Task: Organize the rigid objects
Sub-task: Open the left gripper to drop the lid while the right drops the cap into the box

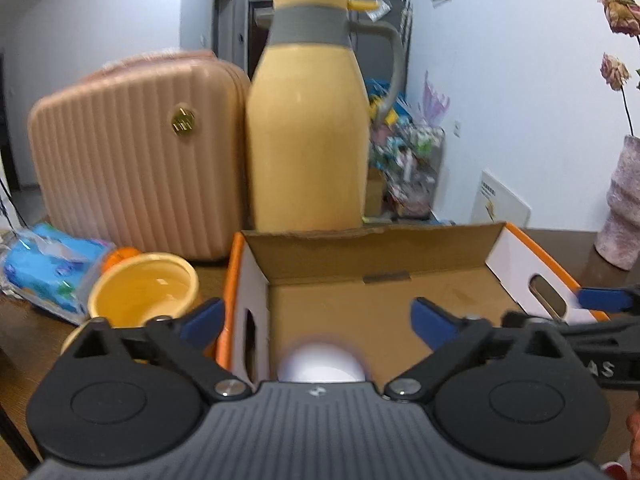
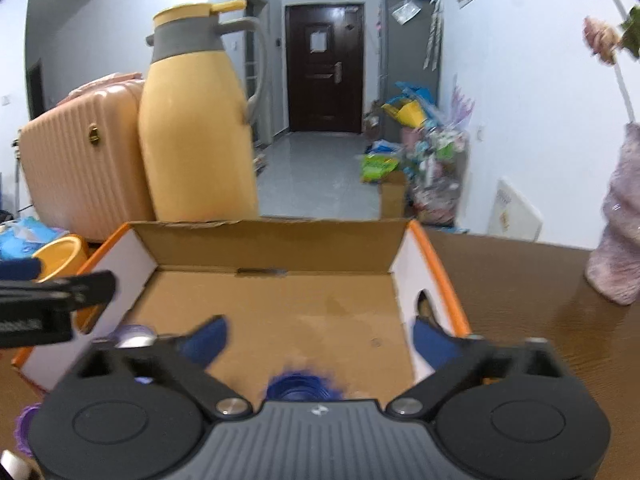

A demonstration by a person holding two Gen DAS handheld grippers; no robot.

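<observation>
Open cardboard box with orange outer edges sits on the brown worktop, flaps up, hand-holes in both side walls. Box floor mostly bare. At its near edge, a white rounded object shows partly hidden behind the left gripper's body; from the right wrist view a blue ridged object lies at the near edge too, blurred, identity unclear.

Left gripper: jaws spread wide, nothing between them, left fingertip outside the box's left wall, right one over the box floor. Right gripper: jaws spread, empty, over the box interior, right tip close to the right wall.

Behind the box, just beyond its far flap: tall yellow thermos jug with grey collar and handle, upright. Pink ribbed suitcase stands beside it on the left, touching or nearly so. Left of the box: yellow mug, open end up, looks empty; blue tissue pack farther left. Pink vase with dried flowers stands right, well apart from the box. A purple item shows at lower left of the right wrist view, unclear.
</observation>
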